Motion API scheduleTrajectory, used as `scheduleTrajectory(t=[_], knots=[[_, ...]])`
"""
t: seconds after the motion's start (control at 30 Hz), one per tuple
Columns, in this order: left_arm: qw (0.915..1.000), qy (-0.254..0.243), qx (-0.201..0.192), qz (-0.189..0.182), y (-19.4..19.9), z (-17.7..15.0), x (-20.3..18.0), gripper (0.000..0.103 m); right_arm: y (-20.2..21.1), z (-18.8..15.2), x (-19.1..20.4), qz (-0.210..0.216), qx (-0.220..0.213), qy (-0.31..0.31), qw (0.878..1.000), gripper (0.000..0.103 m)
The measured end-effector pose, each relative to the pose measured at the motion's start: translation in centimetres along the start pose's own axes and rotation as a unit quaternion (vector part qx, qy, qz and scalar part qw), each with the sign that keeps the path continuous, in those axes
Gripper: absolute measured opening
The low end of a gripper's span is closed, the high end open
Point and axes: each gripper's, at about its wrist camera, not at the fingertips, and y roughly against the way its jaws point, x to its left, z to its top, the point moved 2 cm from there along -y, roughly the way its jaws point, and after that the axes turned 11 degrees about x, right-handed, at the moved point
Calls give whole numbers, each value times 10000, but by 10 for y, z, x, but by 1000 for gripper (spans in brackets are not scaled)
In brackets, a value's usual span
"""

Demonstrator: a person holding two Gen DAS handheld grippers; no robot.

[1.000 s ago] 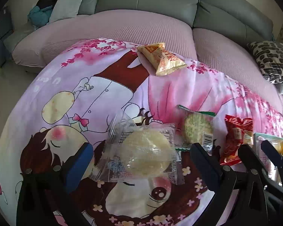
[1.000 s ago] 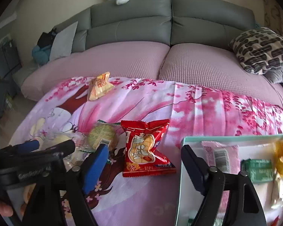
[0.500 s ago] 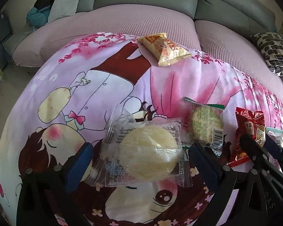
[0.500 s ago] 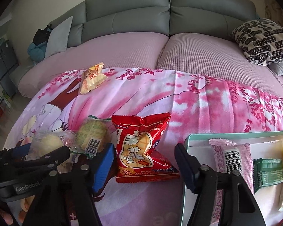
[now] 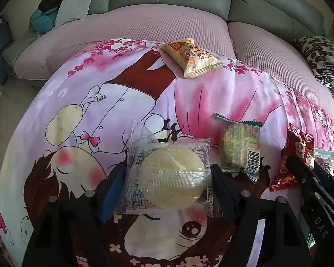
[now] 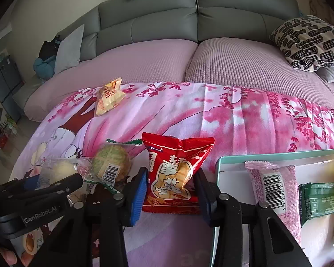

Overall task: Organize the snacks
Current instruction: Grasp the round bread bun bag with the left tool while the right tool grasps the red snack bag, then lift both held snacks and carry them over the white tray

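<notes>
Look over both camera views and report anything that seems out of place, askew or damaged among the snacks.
Nothing looks damaged or spilled. One thing stands apart: the yellow snack packet lies alone at the far edge of the cartoon blanket, away from the other loose snacks, and is turned at an angle. The box already holds several packets.
</notes>
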Motion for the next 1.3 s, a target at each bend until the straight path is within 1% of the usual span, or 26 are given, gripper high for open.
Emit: scheduleTrajectory(t=[0.17,0.4,0.7,0.87,0.97,1.3], knots=[[10000,1,3,33,2,-1,0,73,3,-1,-1,48,6,-6,10000,41],[10000,-7,-77,32,10,-2,0,72,14,0,0,114,-77,9,9999,40],[9992,28,-393,-2,40,-3,1,72,33,-1,4,140,-217,71,9996,39],[9983,56,-580,-9,56,-3,5,72,50,0,7,13,-396,154,9991,38],[9980,54,-633,-62,61,-4,5,72,59,0,6,15,-472,161,9988,38],[9959,-72,-898,-129,85,-6,-6,72,88,-5,-5,-91,-682,-22,9976,38]])
